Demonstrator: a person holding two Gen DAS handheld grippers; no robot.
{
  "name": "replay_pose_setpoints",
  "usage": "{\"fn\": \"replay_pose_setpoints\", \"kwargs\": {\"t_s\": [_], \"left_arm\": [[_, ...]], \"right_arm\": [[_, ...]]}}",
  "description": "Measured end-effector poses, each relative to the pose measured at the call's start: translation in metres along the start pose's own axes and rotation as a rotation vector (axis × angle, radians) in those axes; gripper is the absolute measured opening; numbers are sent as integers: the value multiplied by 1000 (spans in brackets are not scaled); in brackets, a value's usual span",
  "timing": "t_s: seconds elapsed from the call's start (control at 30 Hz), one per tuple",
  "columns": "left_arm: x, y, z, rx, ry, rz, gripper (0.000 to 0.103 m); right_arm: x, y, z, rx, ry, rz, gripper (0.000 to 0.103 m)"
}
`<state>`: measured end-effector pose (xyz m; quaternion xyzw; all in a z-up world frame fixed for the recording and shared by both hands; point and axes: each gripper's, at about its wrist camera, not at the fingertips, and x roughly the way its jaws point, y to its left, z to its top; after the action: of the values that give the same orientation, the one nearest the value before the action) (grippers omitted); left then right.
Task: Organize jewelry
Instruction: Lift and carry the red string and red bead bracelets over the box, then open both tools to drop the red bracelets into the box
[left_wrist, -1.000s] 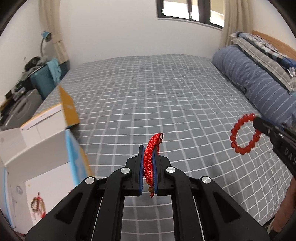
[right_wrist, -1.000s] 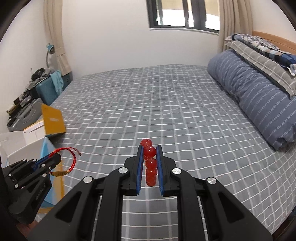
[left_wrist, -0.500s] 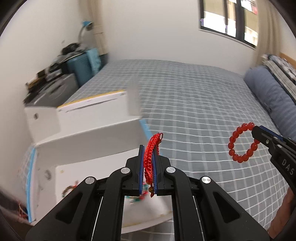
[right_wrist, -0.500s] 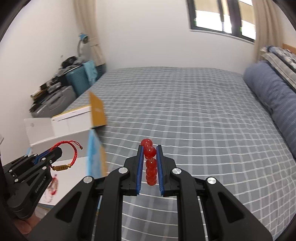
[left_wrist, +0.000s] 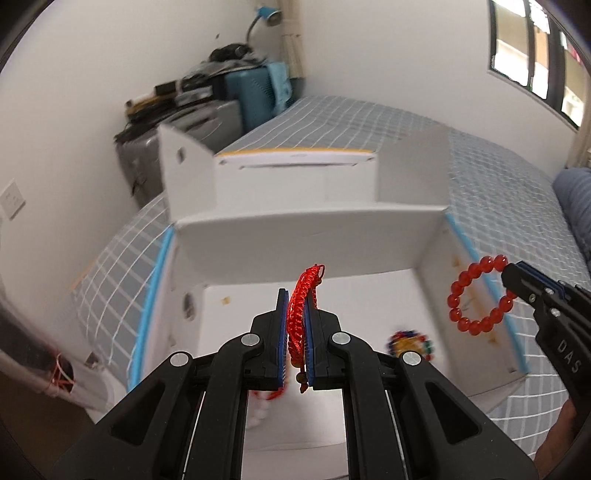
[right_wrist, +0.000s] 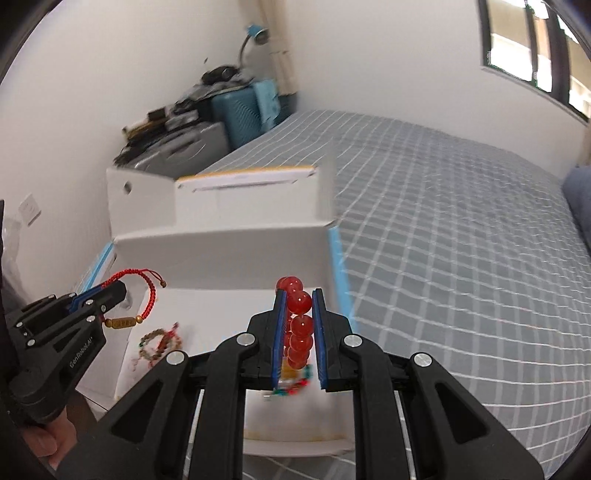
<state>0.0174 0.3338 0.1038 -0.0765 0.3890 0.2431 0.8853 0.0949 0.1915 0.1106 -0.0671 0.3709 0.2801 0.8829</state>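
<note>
My left gripper (left_wrist: 295, 295) is shut on a red braided cord bracelet (left_wrist: 301, 306) and holds it above the open white box (left_wrist: 303, 240). It shows at the left of the right wrist view (right_wrist: 110, 291), where the bracelet (right_wrist: 147, 295) hangs with a gold bead. My right gripper (right_wrist: 298, 295) is shut on a red bead bracelet (right_wrist: 299, 325) over the box (right_wrist: 221, 251); it also shows at the right of the left wrist view (left_wrist: 511, 271), with the bead ring (left_wrist: 476, 299) hanging. Other bracelets (left_wrist: 408, 341) (right_wrist: 159, 343) lie on the box floor.
The box stands on a bed with a grey checked cover (right_wrist: 461, 240), near its left edge. Suitcases and clutter (left_wrist: 207, 107) stand against the wall beyond. A blue duvet (left_wrist: 576, 199) lies at the far right.
Both grippers have swung left from over the bed to over the open box, each still holding its bracelet. The box now fills the middle of both views.
</note>
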Motion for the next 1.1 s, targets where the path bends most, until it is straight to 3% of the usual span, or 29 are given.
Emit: {"fn": "replay_pose_setpoints", "kwargs": {"t_s": [0.37,0.67,0.7,0.8,0.9,1.1], "left_arm": [[50,30,-28,-27,113,21,7],[50,32,-27,-29,112,-5,10],[49,33,-26,-31,109,-6,15],[36,34,-28,-42,65,9,51],[19,34,-30,-38,25,31,59],[-21,29,-43,-42,-60,32,88]], "right_arm": [[71,39,-30,-21,151,-13,13],[73,38,-27,-14,155,-37,15],[70,37,-26,-11,148,-37,23],[52,33,-24,-7,95,-50,51],[33,28,-25,-6,54,-59,69],[-1,14,-41,15,-7,-73,95]]}}
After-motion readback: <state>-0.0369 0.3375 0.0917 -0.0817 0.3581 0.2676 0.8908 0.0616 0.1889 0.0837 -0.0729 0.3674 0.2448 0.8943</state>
